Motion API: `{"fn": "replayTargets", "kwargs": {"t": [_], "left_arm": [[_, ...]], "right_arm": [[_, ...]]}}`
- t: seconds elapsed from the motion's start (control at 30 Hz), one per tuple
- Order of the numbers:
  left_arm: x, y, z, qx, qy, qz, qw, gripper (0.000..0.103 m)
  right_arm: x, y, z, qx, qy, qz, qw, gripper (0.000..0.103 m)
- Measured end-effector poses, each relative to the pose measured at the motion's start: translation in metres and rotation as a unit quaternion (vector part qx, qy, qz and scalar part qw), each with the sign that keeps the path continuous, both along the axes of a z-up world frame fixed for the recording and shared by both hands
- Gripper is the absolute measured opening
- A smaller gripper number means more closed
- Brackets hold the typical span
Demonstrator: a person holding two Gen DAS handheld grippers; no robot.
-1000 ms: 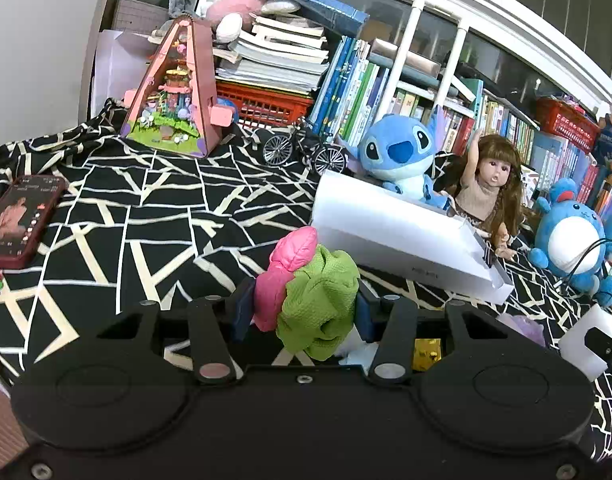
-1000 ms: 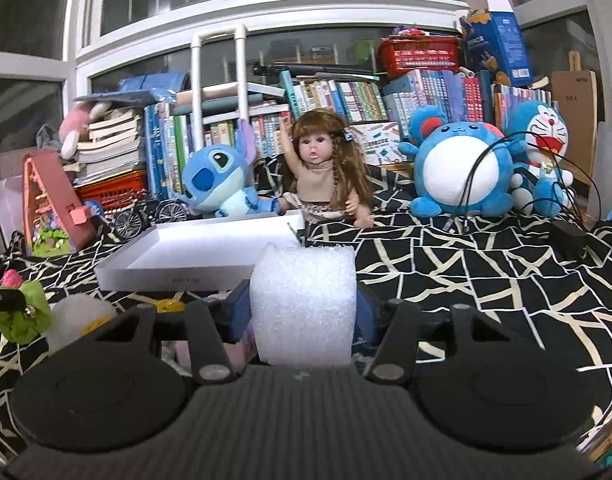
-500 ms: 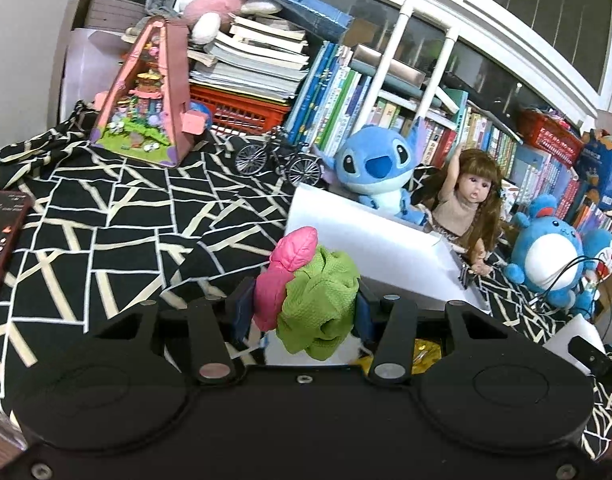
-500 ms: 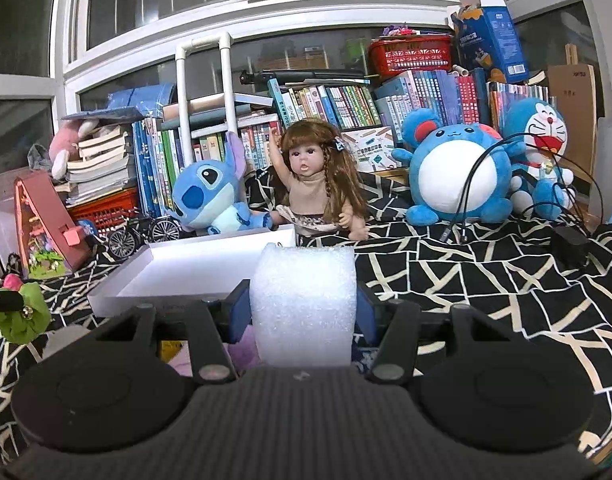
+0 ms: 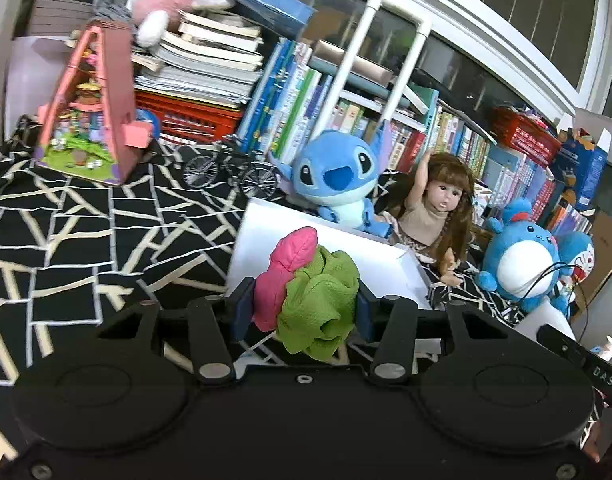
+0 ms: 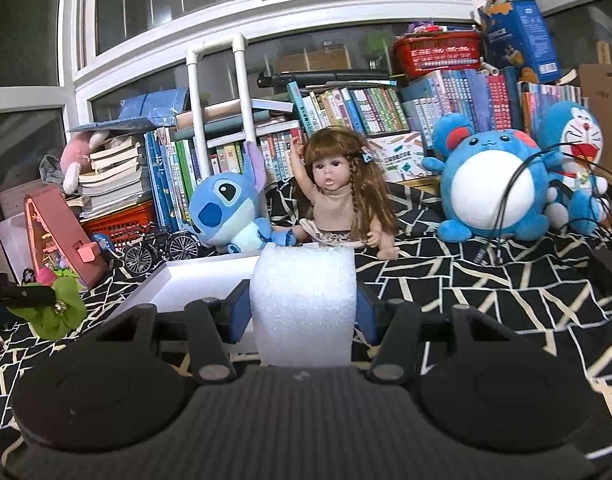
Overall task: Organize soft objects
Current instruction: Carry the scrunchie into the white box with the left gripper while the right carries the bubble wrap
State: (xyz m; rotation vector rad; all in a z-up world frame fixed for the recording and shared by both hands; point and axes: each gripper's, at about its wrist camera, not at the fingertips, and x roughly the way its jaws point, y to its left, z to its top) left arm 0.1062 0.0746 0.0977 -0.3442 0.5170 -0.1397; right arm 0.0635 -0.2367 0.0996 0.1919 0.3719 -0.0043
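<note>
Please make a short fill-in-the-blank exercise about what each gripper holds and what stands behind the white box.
1. The left gripper is shut on a pink and ____ scrunchie bundle.
2. The right gripper is shut on a white ____ block.
3. Behind the white box, a long-haired ____ sits beside the blue Stitch plush.

Missing words: green; foam; doll

a blue plush [image 6: 225, 211] and a doll [image 6: 338, 196] sit against upright books [image 6: 346, 110] on a black patterned cloth [image 5: 86, 232], with a miniature bicycle [image 5: 231, 171] and pink toy house [image 5: 91, 108] beside them.
</note>
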Motion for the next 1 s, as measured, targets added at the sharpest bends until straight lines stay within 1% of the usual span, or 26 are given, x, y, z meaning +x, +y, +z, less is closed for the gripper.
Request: {"fn": "replayTargets", "kwargs": {"t": [0.13, 0.27, 0.4, 0.5, 0.63, 0.77, 0.87, 1.0], "left_arm": [[0.029, -0.01, 0.007, 0.008, 0.005, -0.019, 0.9998, 0.047], [0.066, -0.021, 0.011, 0.004, 0.03, -0.044, 0.9985, 0.047], [0.098, -0.039, 0.007, 0.01, 0.049, -0.061, 0.9969, 0.047], [0.117, -0.053, 0.0, 0.021, 0.053, -0.064, 0.9963, 0.047], [0.138, -0.066, -0.014, 0.004, 0.053, -0.08, 0.9953, 0.047], [0.156, -0.078, -0.028, -0.006, 0.081, -0.086, 0.993, 0.048], [0.163, -0.084, -0.038, -0.001, 0.094, -0.085, 0.9919, 0.048], [0.168, -0.091, -0.048, 0.005, 0.107, -0.085, 0.9906, 0.048]], "right_arm": [[0.022, -0.001, 0.009, 0.006, 0.007, 0.013, 1.0, 0.057], [0.052, -0.001, 0.021, 0.009, 0.018, 0.027, 0.999, 0.057], [0.084, 0.001, 0.025, 0.019, 0.044, 0.049, 0.998, 0.058], [0.107, 0.004, 0.019, 0.031, 0.074, 0.064, 0.995, 0.058], [0.134, 0.012, 0.004, 0.036, 0.107, 0.074, 0.991, 0.057], [0.157, 0.015, -0.01, 0.055, 0.134, 0.075, 0.987, 0.058], [0.166, 0.015, -0.021, 0.073, 0.15, 0.076, 0.983, 0.058], [0.175, 0.019, -0.034, 0.076, 0.161, 0.073, 0.981, 0.058]]}}
